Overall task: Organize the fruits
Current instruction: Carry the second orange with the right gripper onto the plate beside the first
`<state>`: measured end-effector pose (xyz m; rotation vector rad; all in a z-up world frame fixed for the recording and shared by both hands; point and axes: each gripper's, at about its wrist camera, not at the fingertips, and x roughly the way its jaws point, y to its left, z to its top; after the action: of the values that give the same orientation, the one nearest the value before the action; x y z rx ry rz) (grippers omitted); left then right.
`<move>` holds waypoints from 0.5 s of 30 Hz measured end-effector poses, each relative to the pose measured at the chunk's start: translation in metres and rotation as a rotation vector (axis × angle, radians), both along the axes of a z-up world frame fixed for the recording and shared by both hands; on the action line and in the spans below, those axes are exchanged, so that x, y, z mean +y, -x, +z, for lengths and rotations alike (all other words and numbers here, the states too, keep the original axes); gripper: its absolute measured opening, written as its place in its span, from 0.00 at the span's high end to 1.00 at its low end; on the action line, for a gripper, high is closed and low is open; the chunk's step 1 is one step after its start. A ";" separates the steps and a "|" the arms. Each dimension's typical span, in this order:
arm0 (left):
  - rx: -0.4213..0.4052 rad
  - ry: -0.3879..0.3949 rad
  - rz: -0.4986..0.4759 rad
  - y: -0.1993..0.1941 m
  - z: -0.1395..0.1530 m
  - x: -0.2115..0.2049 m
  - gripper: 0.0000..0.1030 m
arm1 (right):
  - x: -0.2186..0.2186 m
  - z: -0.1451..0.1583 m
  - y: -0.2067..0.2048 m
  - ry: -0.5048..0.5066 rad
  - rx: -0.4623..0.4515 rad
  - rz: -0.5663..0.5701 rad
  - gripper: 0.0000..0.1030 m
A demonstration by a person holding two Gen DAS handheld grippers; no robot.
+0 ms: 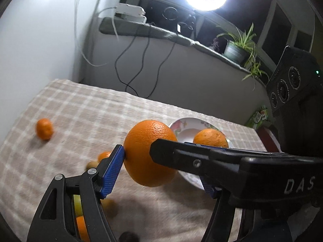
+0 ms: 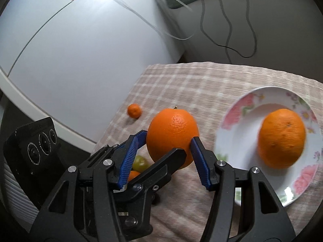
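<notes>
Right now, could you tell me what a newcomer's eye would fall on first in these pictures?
A large orange is held in mid-air above the checked tablecloth, with the jaws of both the left gripper and the right gripper closed on it at once. Just beyond sits a floral plate already holding a second orange. A small mandarin lies alone near the cloth's far edge.

"DAS" (white letters) on right tongs [image 1: 173,155]
</notes>
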<state>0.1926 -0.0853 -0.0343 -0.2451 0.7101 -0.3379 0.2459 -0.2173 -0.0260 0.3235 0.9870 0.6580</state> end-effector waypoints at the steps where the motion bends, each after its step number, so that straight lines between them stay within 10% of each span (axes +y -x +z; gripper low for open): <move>1: 0.007 -0.008 -0.010 -0.004 -0.002 -0.007 0.34 | -0.004 -0.003 -0.002 0.003 0.006 -0.009 0.43; 15: -0.088 -0.172 -0.058 -0.017 0.017 -0.052 0.34 | -0.043 -0.013 -0.017 -0.091 0.044 -0.064 0.47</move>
<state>0.2096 -0.1378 -0.0168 -0.0461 0.6564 -0.3383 0.2633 -0.2599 -0.0388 0.4496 0.9863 0.6414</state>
